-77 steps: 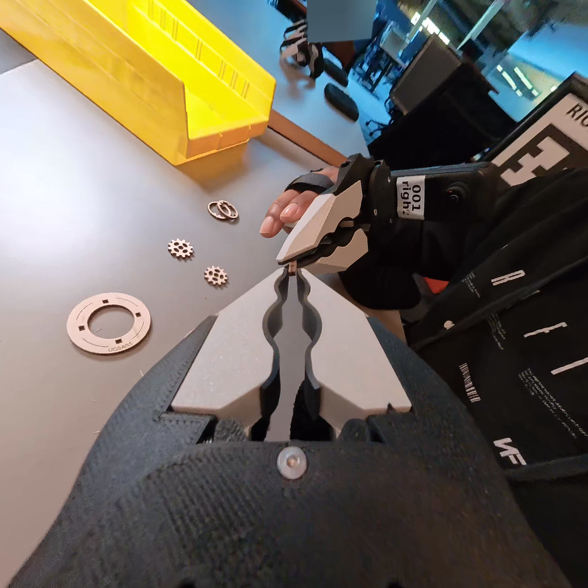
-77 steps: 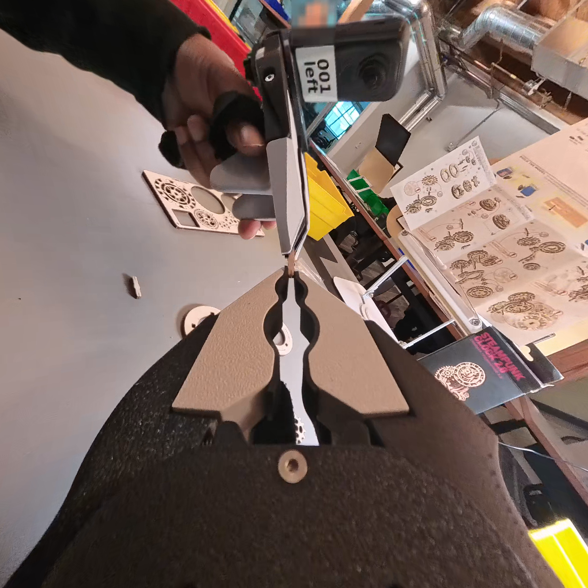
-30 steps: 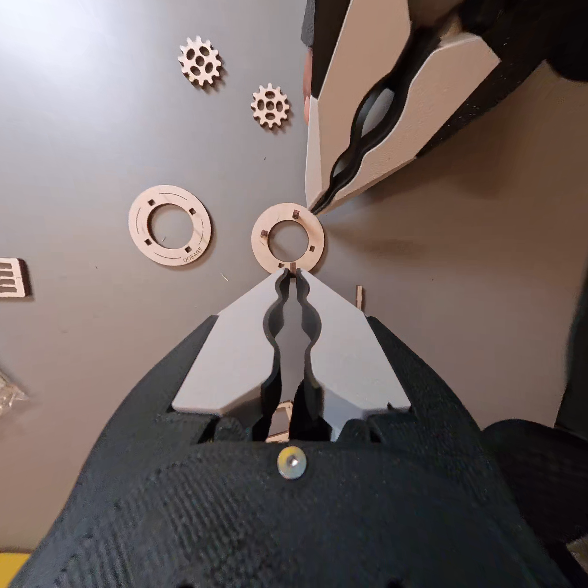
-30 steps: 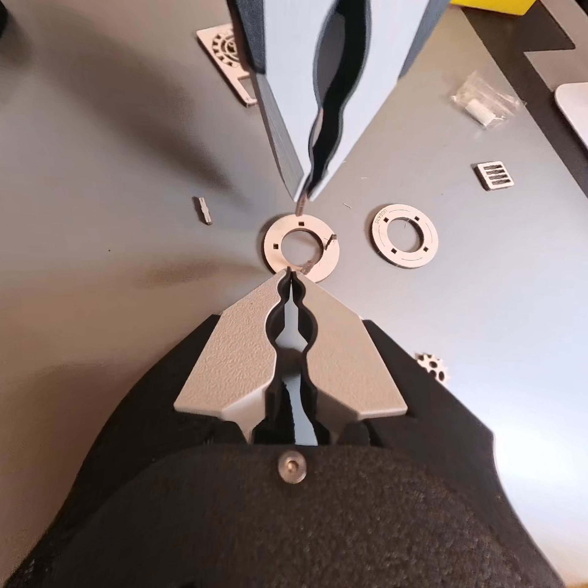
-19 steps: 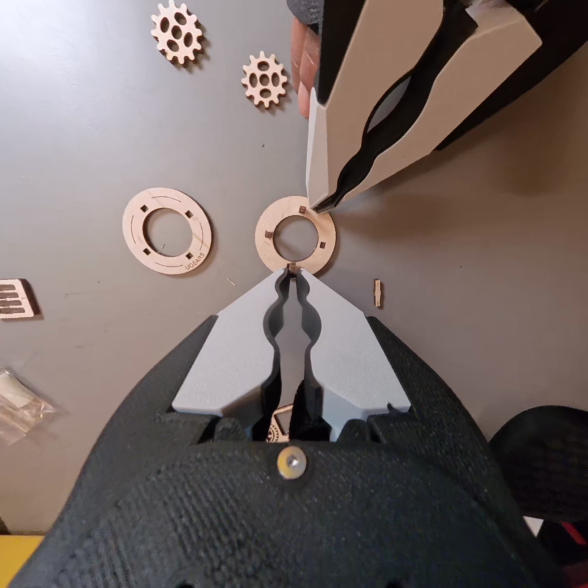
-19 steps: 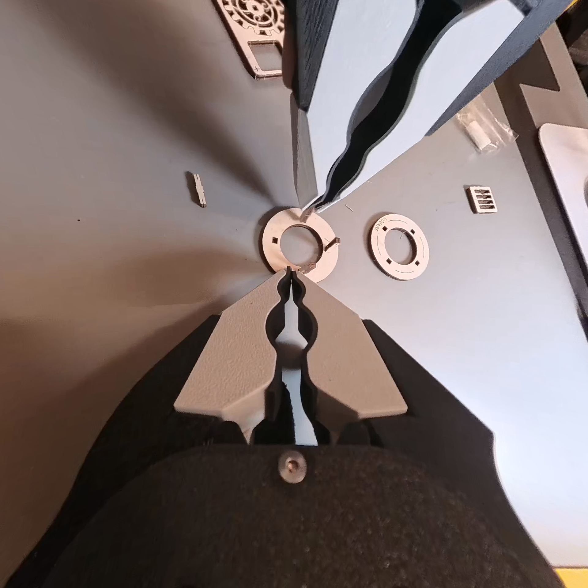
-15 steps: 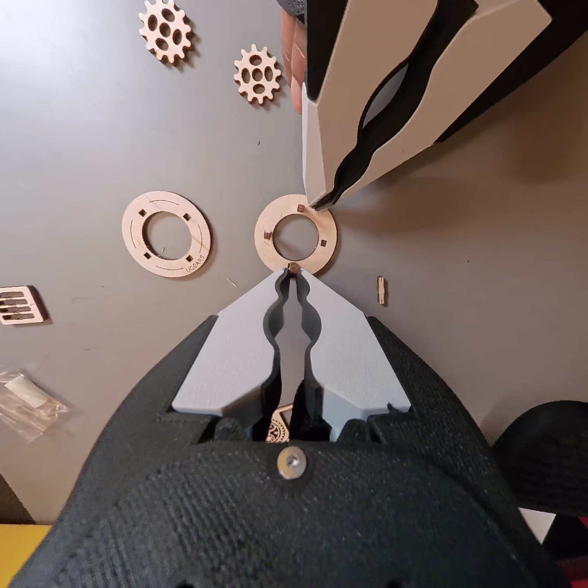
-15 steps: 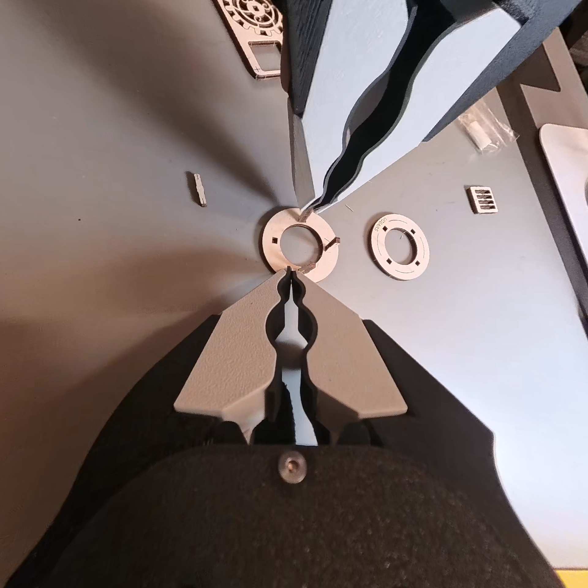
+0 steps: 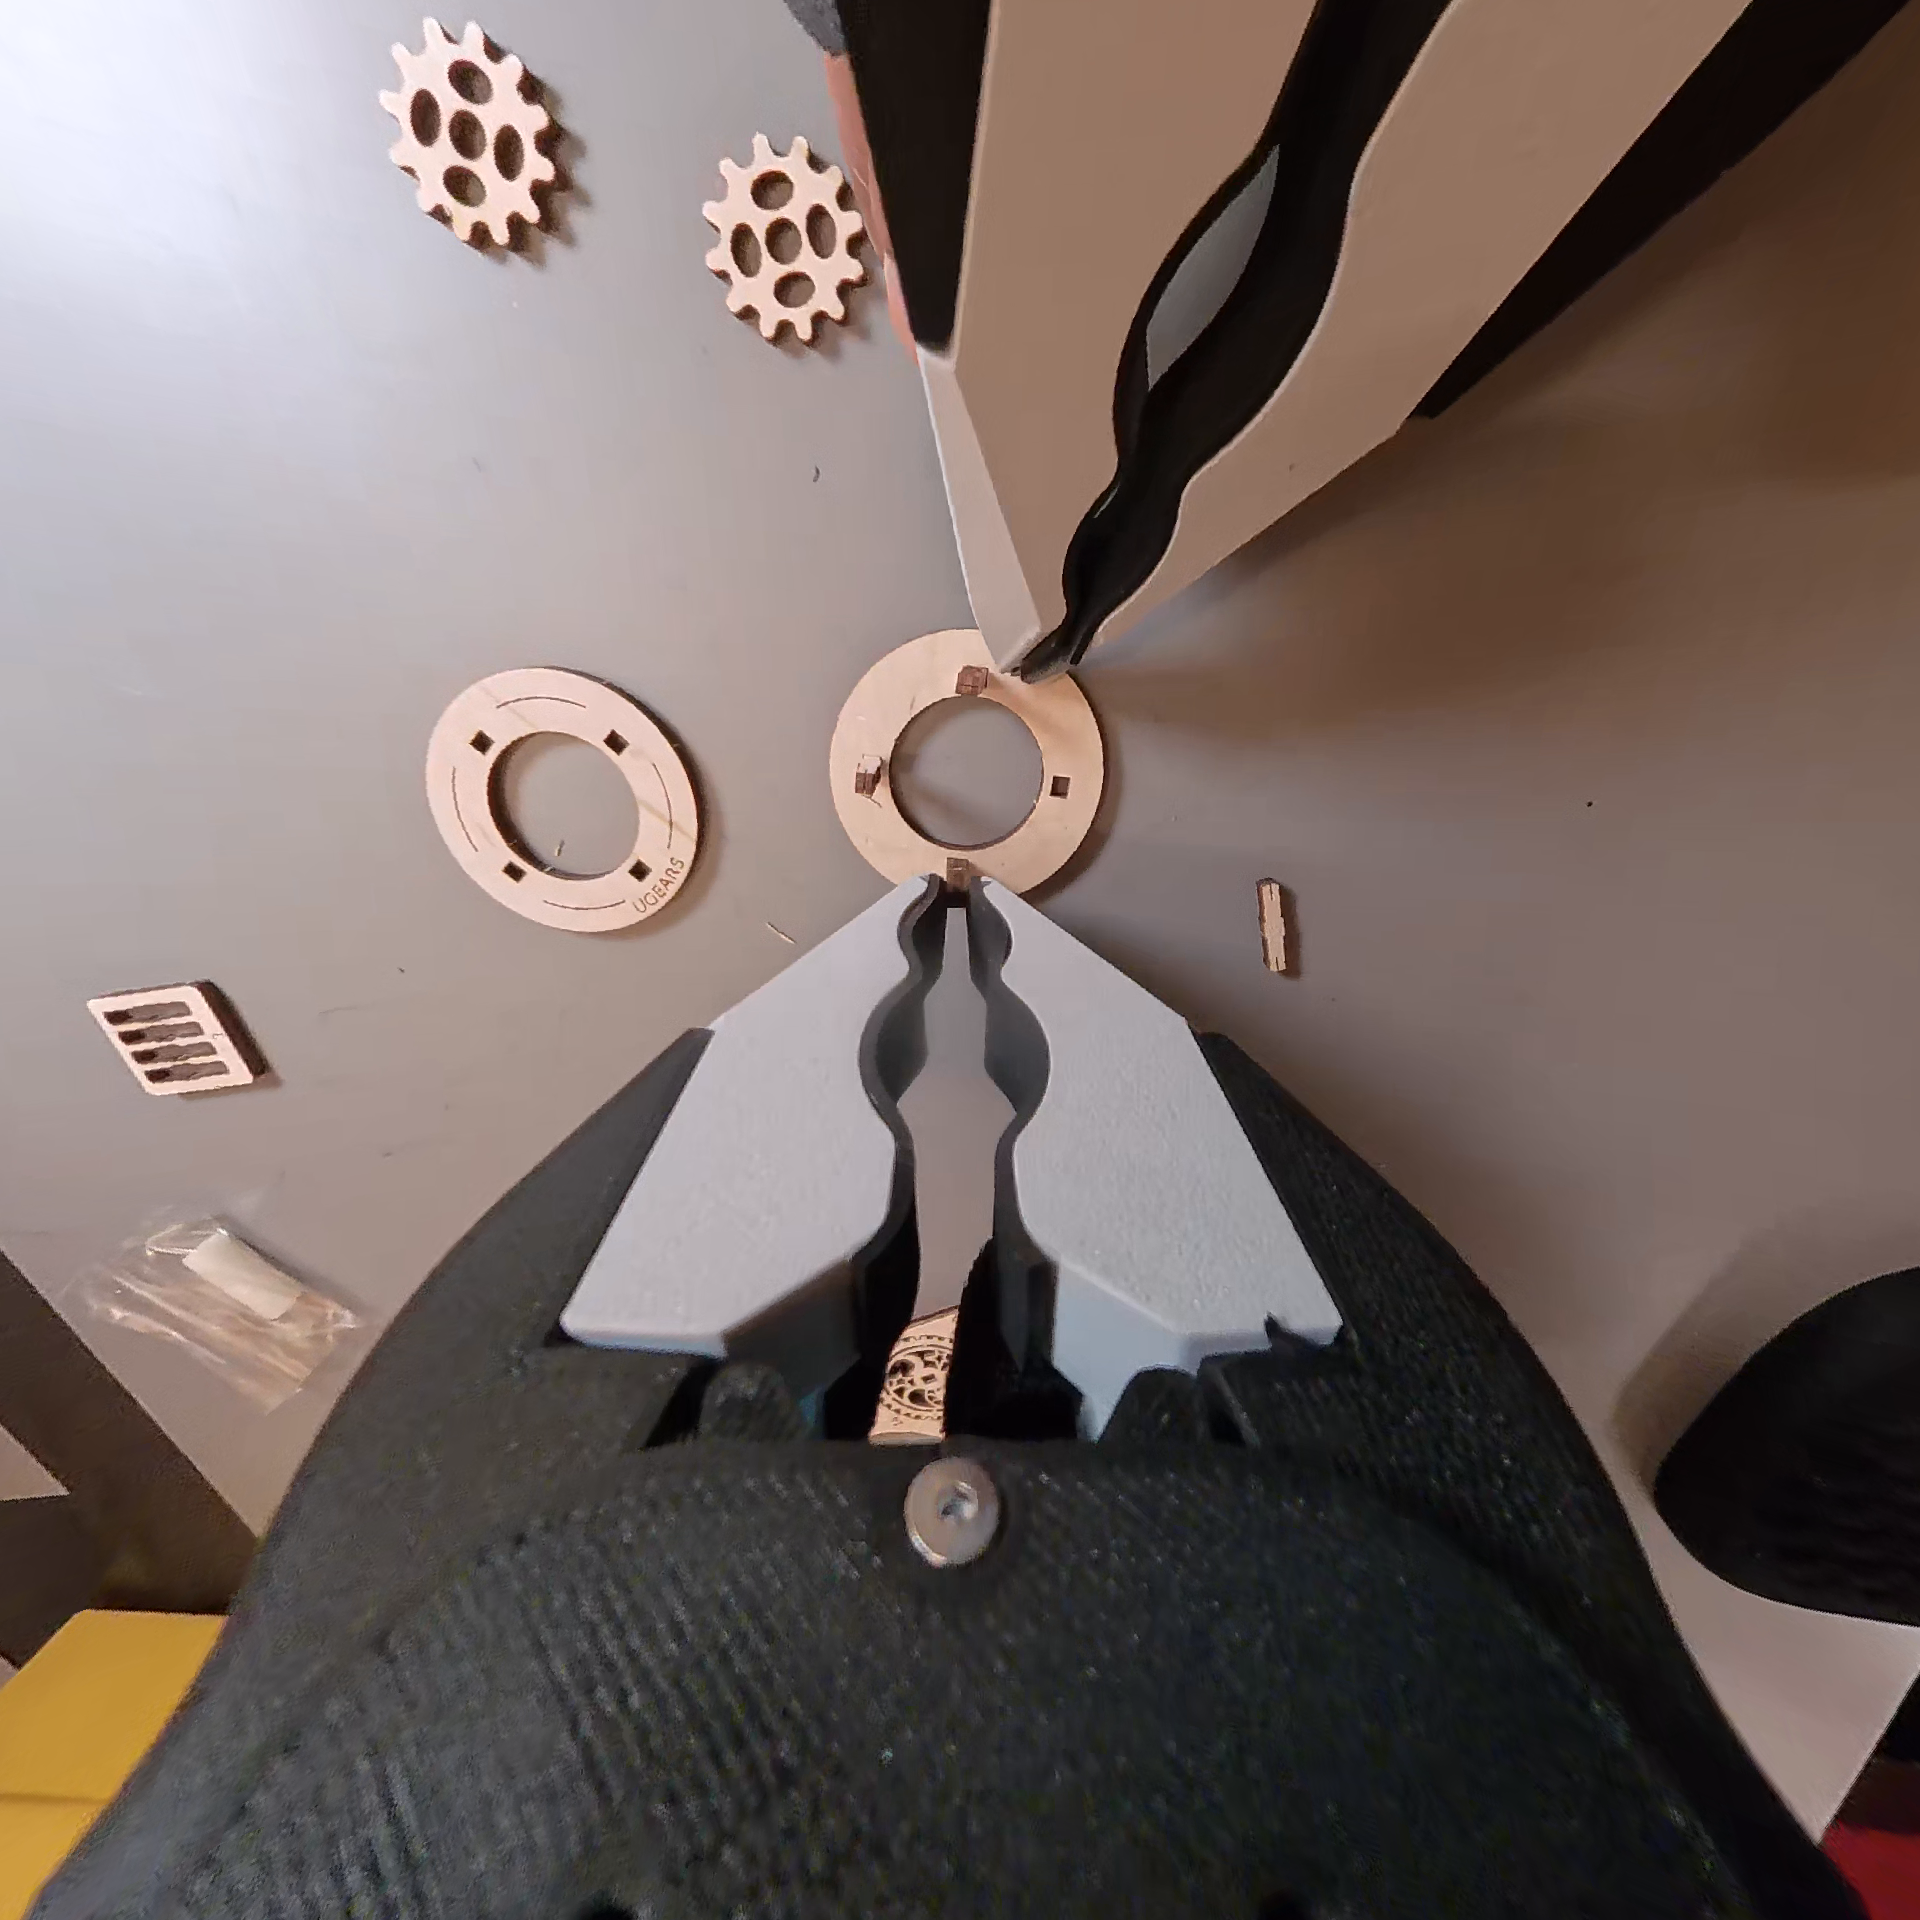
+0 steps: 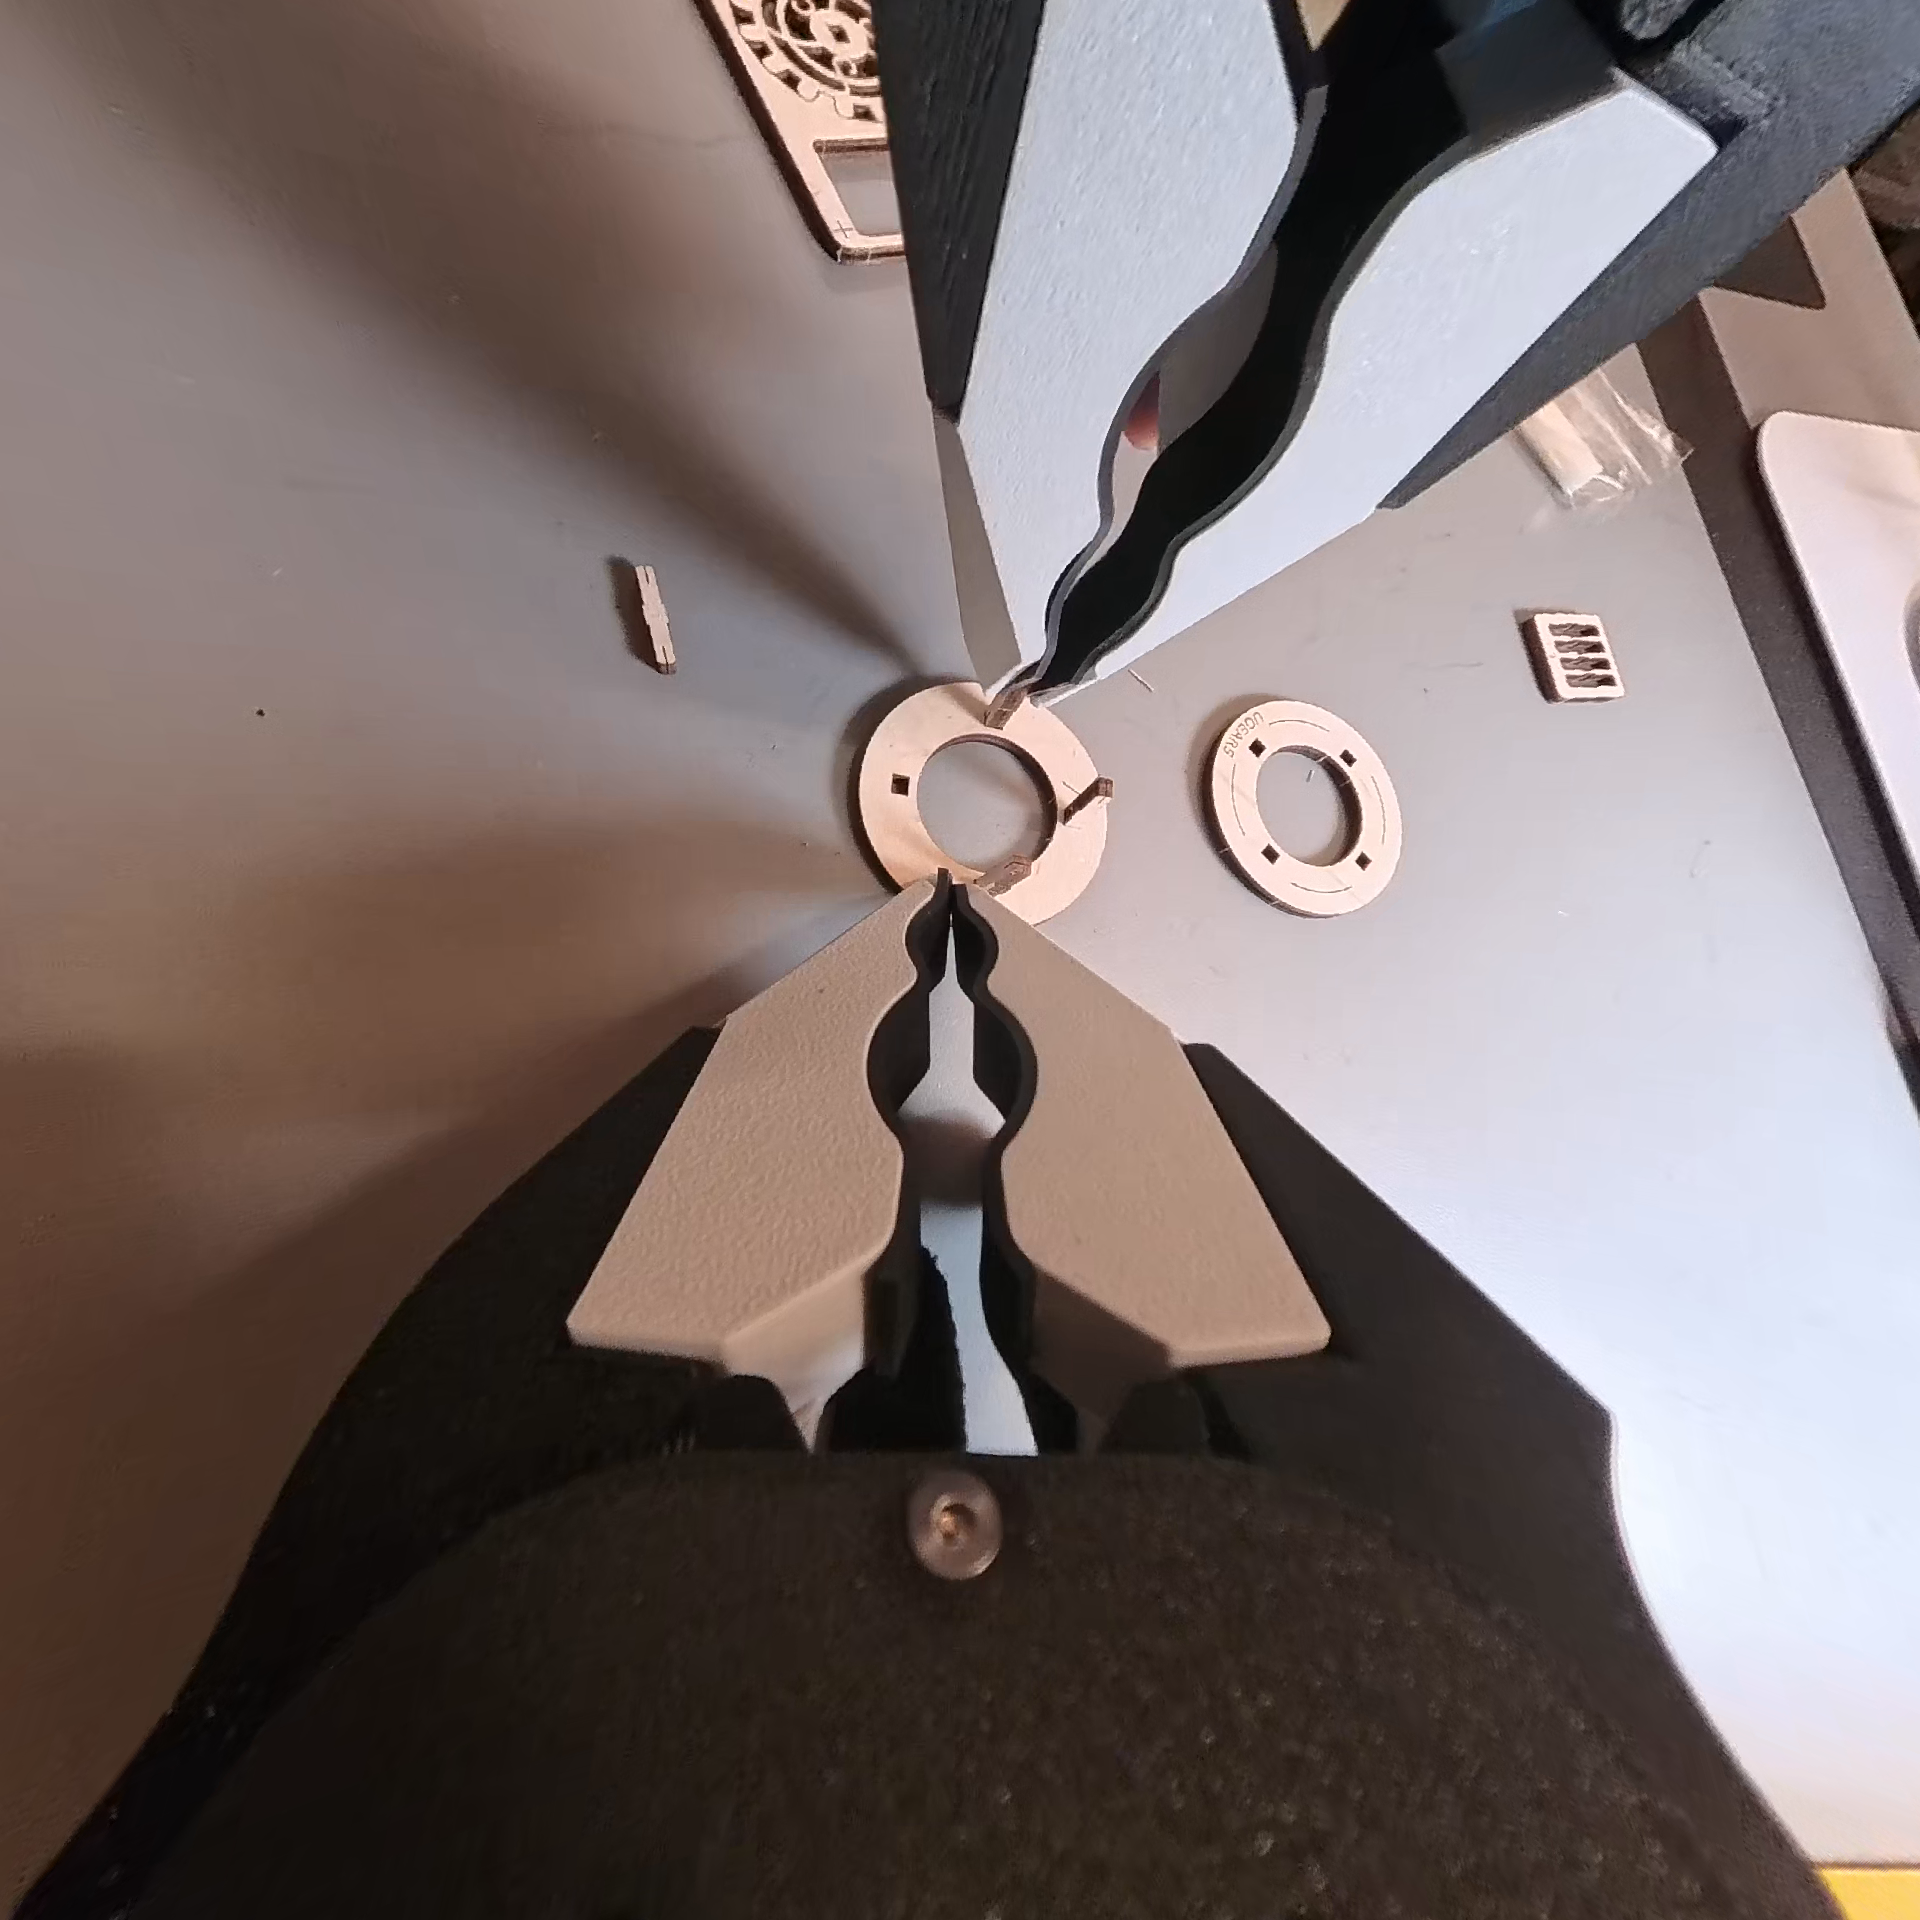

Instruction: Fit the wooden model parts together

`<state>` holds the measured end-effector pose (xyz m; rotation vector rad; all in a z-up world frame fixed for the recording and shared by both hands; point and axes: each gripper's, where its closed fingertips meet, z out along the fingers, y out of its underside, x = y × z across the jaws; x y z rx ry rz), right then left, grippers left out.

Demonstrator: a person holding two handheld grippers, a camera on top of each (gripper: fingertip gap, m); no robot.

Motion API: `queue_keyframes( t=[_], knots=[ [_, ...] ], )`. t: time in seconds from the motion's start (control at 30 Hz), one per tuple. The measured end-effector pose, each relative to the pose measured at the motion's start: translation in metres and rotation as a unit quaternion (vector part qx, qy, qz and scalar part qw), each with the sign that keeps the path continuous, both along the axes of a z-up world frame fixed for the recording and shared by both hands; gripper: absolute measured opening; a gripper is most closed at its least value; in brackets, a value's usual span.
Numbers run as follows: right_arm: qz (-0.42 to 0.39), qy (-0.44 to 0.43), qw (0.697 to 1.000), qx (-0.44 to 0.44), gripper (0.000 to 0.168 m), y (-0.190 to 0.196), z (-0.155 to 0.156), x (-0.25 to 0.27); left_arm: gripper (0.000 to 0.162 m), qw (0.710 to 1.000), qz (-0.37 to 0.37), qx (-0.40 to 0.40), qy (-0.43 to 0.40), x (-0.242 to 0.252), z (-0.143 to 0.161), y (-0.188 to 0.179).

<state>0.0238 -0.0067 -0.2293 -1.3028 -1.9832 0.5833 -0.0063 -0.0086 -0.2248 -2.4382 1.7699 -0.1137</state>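
Left fingers (image 9: 954, 902) pinch a thin peg (image 9: 955, 871) at the ring (image 9: 1070, 727); right fingers (image 10: 951, 902), together, pin its rim. Light, brittle: grip pegs by the sides.

- Left gripper (image 9: 956, 891) low centre, tips pinched on a small wooden peg (image 9: 956, 871) stuck in near edge of plain wooden ring (image 9: 1081, 769).
- Right gripper (image 9: 1049, 665) comes in from top, tips closed, on ring's far edge by another peg (image 9: 970, 680).
- Engraved ring (image 9: 561, 798) to the left, apart.
- 2 gears (image 9: 470, 133) (image 9: 785, 251) top left.
- Loose peg (image 9: 1272, 925) to the right; slotted piece (image 9: 177, 1037) & plastic bag (image 9: 223, 1299) on left of grey table (image 9: 1558, 831).
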Motion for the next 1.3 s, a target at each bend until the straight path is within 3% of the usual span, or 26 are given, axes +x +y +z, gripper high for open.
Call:
queue_keyframes(
  t=[0.37,1.3],
  knots=[
    [0.000,0.001,1.000,0.001,0.000,0.0000,0.0001,-0.0001,0.003,0.999,-0.039,0.002,0.015,0.0016,-0.0010,-0.0001],
    [0.001,0.000,1.000,-0.007,0.000,0.0004,-0.0001,0.0008,0.002,0.999,-0.030,-0.020,0.010,-0.0014,-0.0029,-0.0001]
  ],
)
